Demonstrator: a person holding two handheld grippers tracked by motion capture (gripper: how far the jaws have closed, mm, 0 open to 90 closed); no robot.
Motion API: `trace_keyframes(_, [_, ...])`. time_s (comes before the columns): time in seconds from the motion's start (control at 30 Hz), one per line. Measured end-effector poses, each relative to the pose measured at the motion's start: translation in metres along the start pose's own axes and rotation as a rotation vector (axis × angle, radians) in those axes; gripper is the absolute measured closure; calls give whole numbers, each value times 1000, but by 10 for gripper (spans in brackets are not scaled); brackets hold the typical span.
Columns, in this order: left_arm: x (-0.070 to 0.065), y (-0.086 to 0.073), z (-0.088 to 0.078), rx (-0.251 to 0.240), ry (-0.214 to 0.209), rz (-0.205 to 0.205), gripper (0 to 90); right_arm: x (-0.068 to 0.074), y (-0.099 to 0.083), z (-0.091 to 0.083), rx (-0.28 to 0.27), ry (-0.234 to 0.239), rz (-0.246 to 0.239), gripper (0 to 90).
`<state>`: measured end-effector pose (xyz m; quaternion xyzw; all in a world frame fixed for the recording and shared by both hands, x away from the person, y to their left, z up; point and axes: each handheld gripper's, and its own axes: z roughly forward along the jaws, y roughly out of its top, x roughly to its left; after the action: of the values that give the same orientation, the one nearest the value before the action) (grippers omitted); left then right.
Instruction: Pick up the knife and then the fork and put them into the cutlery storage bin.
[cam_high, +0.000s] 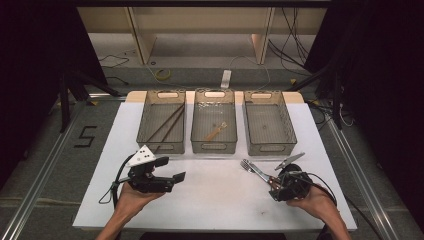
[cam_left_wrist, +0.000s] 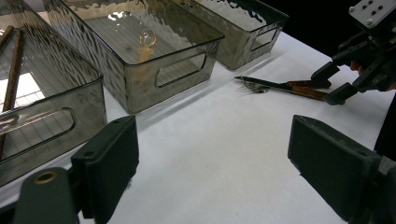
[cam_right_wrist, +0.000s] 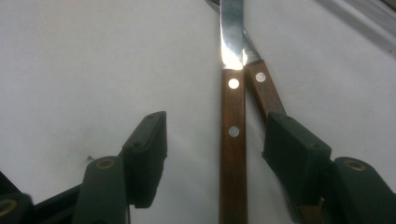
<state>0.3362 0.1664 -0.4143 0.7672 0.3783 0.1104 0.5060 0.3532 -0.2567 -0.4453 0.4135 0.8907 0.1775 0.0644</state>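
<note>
A knife (cam_right_wrist: 232, 140) and a fork (cam_right_wrist: 263, 88), both with brown wooden handles, lie side by side on the white table (cam_high: 215, 195) at the right front. My right gripper (cam_right_wrist: 217, 129) is open around them. The knife handle lies between its jaws without touching either pad, and the fork handle runs under the right jaw. From above, the fork tines (cam_high: 245, 164) point away from the right gripper (cam_high: 273, 188). My left gripper (cam_high: 171, 168) is held at the left front, open with nothing between its jaws (cam_left_wrist: 215, 140). The right gripper (cam_left_wrist: 332, 85) also shows in the left gripper view.
Three clear grey bins stand in a row at the back of the table. The left bin (cam_high: 161, 148) holds brown sticks (cam_high: 166, 125). The middle bin (cam_high: 214, 147) holds a small wooden spoon (cam_high: 215, 131). The right bin (cam_high: 270, 148) has nothing in it.
</note>
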Motion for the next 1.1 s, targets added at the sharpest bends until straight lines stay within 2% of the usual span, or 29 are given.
trace_keyframes(0.07, [0, 0, 0, -1, 0, 0, 157, -1, 1, 2, 8, 4, 5, 425])
trace_keyframes(0.23, [0, 0, 0, 2, -3, 4, 158, -2, 2, 6, 30, 1, 3, 541])
trace_keyframes(0.5, [-1, 0, 0, 3, -7, 11, 158, -4, 4, 11, 61, -33, -10, 670])
trace_keyframes(0.83, [-1, 0, 0, 5, -6, 11, 158, -3, 7, 14, 80, -44, -34, 743])
trace_keyframes(1.1, [-1, 0, 0, 8, -10, 7, 158, -4, 9, 14, 99, -35, -31, 754])
